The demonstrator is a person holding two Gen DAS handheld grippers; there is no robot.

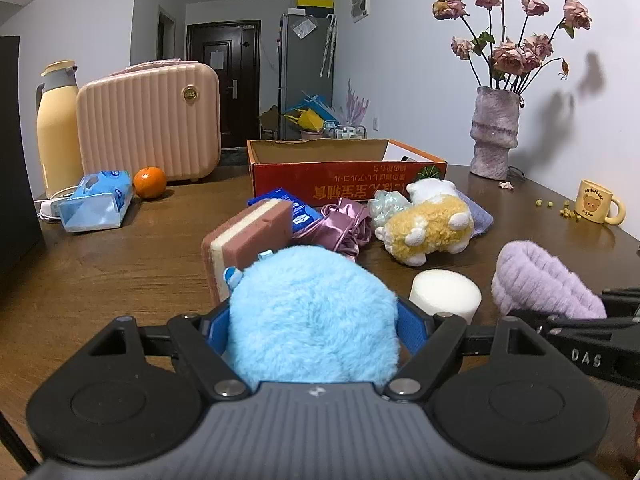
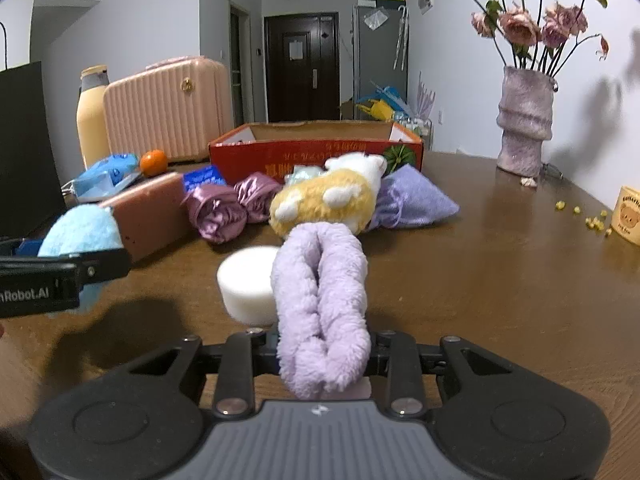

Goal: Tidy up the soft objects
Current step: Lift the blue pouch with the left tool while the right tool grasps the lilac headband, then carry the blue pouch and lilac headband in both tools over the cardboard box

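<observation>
A cluttered wooden table [image 1: 120,264] in an apartment room.

A pink ribbed suitcase [image 1: 150,120] stands at the back left beside a yellow thermos jug [image 1: 58,128], with an orange [image 1: 149,182] and a blue tissue pack [image 1: 96,202] just in front. At right, a mauve vase [image 1: 494,132] holds dried pink roses [image 1: 516,52]; a yellow bear mug [image 1: 598,202] sits near scattered yellow bits [image 1: 560,207]. A dark door [image 1: 224,80] and grey fridge [image 1: 306,76] lie beyond.
</observation>
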